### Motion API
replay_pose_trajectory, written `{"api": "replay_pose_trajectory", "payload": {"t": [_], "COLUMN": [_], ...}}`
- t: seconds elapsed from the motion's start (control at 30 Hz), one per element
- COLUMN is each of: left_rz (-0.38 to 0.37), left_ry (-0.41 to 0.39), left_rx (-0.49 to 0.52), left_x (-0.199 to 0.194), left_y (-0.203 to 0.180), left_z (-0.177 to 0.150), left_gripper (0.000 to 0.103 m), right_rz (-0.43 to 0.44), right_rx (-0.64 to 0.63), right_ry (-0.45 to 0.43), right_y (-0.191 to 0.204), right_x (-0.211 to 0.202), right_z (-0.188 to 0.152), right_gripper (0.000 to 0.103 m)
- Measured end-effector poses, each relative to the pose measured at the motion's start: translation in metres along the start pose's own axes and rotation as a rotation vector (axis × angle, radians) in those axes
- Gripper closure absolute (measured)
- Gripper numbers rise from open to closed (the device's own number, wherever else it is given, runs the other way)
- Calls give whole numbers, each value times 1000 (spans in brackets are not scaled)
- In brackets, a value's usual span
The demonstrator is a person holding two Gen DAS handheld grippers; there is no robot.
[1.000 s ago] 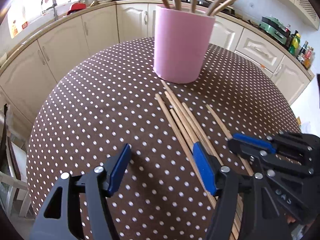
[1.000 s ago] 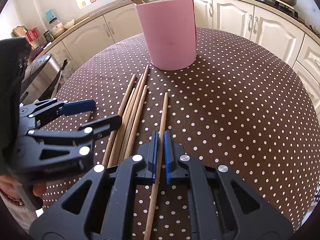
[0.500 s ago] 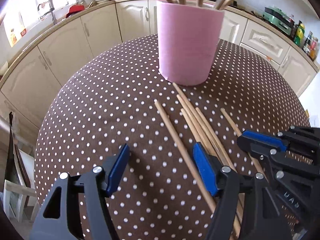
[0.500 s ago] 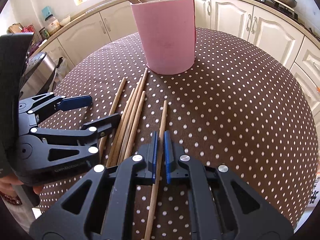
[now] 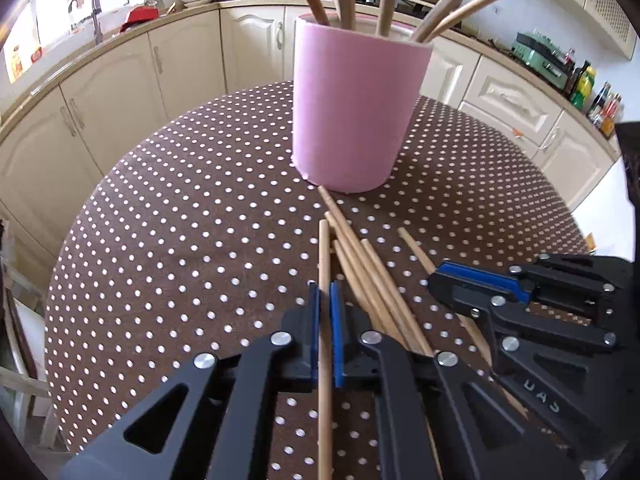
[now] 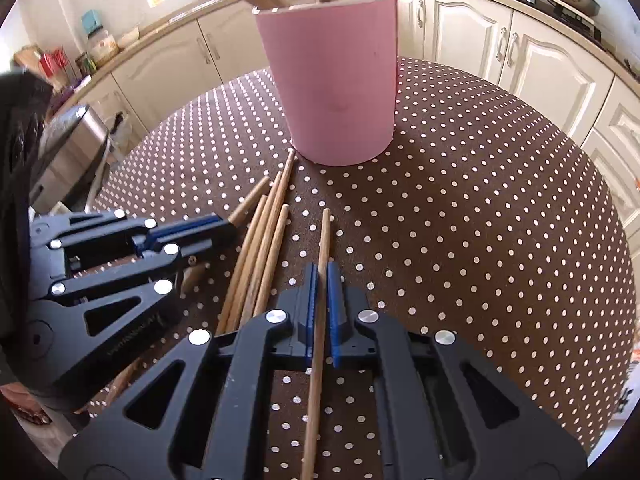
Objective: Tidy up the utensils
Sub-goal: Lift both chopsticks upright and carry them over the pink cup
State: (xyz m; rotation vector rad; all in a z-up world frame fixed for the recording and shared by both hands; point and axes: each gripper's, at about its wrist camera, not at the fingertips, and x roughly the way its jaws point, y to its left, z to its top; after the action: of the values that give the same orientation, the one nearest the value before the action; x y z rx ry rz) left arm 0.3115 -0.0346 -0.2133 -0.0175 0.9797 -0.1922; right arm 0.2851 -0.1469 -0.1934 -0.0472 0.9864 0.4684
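Observation:
A pink holder (image 5: 356, 112) with several wooden chopsticks stands on the round table; it also shows in the right wrist view (image 6: 332, 80). Loose chopsticks (image 5: 360, 264) lie in front of it, also in the right wrist view (image 6: 260, 248). My left gripper (image 5: 325, 292) is shut on one chopstick (image 5: 324, 256), low over the cloth. My right gripper (image 6: 319, 276) is shut on another chopstick (image 6: 324, 240). The right gripper shows at the right in the left wrist view (image 5: 472, 280), and the left gripper at the left in the right wrist view (image 6: 224, 228).
The brown polka-dot tablecloth (image 5: 180, 240) covers the round table, whose edge curves close on all sides. Cream kitchen cabinets (image 5: 120, 80) ring the room. A metal bin (image 6: 76, 140) stands beyond the table's left edge.
My left gripper has closed on the leftmost loose chopstick, which now points straight ahead. My right gripper has stayed shut on its chopstick. The pink holder looks closer in both views.

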Motion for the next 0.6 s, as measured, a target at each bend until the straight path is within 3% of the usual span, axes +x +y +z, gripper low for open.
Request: {"api": "replay_pose_trajectory", "payload": {"t": [0.23, 0.4, 0.6], "left_rz": [-48, -92, -129], "left_ry": [-78, -173, -312], "left_rx": [2, 12, 21], "left_x": [-44, -92, -145], "left_y": [2, -1, -12], "left_z": [-1, 0, 0], "left_gripper": [97, 97, 97], "right_rz": [71, 147, 157], "right_rx": [29, 56, 34], "right_ry": [-99, -201, -316], "right_y": [-9, -10, 1], "right_x": [-38, -79, -124], "right_z": [2, 10, 9], "right_gripper": [97, 97, 97]}}
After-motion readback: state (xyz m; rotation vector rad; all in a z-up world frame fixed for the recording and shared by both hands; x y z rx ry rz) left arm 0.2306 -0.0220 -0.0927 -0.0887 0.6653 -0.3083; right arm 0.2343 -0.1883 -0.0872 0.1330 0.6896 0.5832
